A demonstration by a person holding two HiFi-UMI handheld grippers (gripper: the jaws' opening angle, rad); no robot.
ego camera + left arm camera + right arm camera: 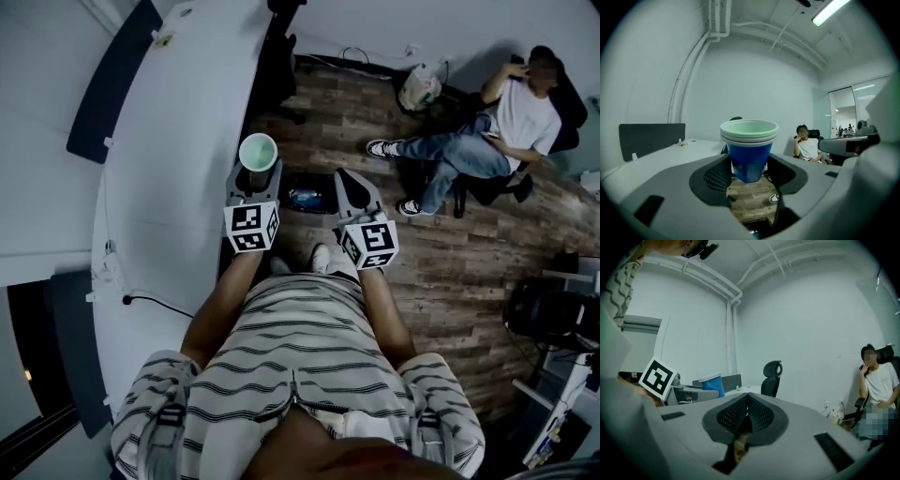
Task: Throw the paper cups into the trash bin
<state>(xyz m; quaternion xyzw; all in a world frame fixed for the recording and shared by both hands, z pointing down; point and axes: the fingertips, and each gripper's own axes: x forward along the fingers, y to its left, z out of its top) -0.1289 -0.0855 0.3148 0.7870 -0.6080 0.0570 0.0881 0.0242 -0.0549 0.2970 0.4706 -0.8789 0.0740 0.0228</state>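
Note:
A stack of paper cups (258, 152), blue outside with pale green and white rims, stands upright between the jaws of my left gripper (255, 174). In the left gripper view both pads press the blue cup wall (749, 161), so that gripper (749, 172) is shut on the stack. My right gripper (347, 180) hangs to the right of it with its jaws together and nothing in them (746, 416). From the right gripper view the cups (712, 383) appear at the left. A dark trash bin (305, 195) sits on the floor between and below the two grippers.
A long white desk (178, 141) runs along the left, with a dark partition (112, 84) and a cable on it. A black office chair (277, 66) stands at the desk's far end. A seated person (506, 122) is at the far right on the wooden floor.

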